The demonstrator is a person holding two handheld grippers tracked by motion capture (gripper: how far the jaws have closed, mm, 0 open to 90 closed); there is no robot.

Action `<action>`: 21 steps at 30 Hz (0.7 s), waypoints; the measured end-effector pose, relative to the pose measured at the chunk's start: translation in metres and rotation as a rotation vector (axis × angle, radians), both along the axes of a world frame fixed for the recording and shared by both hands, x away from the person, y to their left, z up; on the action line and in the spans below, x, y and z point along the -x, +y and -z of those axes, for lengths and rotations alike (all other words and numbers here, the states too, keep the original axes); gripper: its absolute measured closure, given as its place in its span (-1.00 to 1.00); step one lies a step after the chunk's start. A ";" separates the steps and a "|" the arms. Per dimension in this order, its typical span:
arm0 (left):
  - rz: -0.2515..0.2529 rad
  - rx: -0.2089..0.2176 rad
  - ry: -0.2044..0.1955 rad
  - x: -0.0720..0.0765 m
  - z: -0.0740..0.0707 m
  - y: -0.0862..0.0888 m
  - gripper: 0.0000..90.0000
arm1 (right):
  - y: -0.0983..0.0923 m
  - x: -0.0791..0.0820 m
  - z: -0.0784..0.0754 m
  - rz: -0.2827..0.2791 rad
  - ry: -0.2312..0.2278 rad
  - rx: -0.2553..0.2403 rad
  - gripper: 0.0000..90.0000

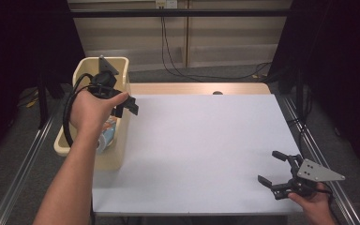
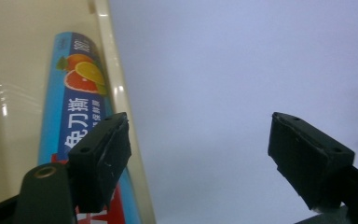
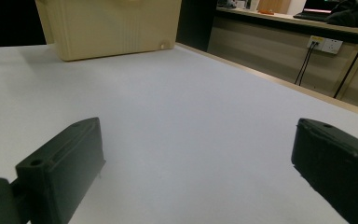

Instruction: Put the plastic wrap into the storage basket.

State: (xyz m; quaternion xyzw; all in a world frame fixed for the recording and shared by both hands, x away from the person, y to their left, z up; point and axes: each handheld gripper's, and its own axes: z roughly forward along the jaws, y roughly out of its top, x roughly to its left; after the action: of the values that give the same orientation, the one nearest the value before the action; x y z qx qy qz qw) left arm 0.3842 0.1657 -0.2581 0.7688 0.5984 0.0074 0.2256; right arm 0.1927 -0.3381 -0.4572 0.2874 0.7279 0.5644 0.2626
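Observation:
A long blue box of cling film (image 2: pixel 77 93) with fruit pictures lies inside the cream plastic bin (image 2: pixel 117 88). In the high view the box (image 1: pixel 107 132) shows in the bin (image 1: pixel 85 66) at the table's left edge. My left gripper (image 1: pixel 126 107) hovers over the bin's right rim. Its jaws stand apart with nothing between them, and in its own view the left gripper (image 2: pixel 198 140) straddles the rim and the white table. My right gripper (image 1: pixel 269 166) rests open near the table's front right corner, with nothing between its fingers (image 3: pixel 60 168).
A white sheet (image 1: pixel 201 145) covers the tabletop, and a wooden strip (image 1: pixel 192 88) shows at its far edge. The bin (image 3: pixel 112 28) stands far across the table in the right gripper view. Cables (image 1: pixel 178 70) hang behind the table. Metal rails (image 1: pixel 309 140) run along both sides.

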 end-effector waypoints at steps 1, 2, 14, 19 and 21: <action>0.012 0.006 -0.004 0.000 0.001 -0.004 -0.56 | 0.000 0.000 0.000 -0.002 -0.001 0.001 -0.97; 0.031 0.002 -0.004 0.000 0.002 -0.007 -0.56 | -0.001 0.000 0.000 0.001 0.001 -0.003 -0.97; 0.133 0.006 0.007 0.006 0.017 -0.038 -0.64 | 0.000 0.000 0.000 0.000 0.000 -0.004 -0.97; 0.170 0.010 -0.001 0.008 0.026 -0.047 -0.66 | 0.000 0.000 0.000 0.001 -0.001 -0.002 -0.97; 0.173 0.018 -0.002 0.009 0.029 -0.051 -0.67 | -0.001 0.000 0.000 0.002 0.001 -0.004 -0.97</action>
State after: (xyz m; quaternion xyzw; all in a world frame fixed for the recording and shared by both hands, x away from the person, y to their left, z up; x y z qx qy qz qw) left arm 0.3752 0.1151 -0.2873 0.8154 0.5297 -0.0167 0.2330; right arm 0.1926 -0.3386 -0.4574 0.2889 0.7267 0.5654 0.2624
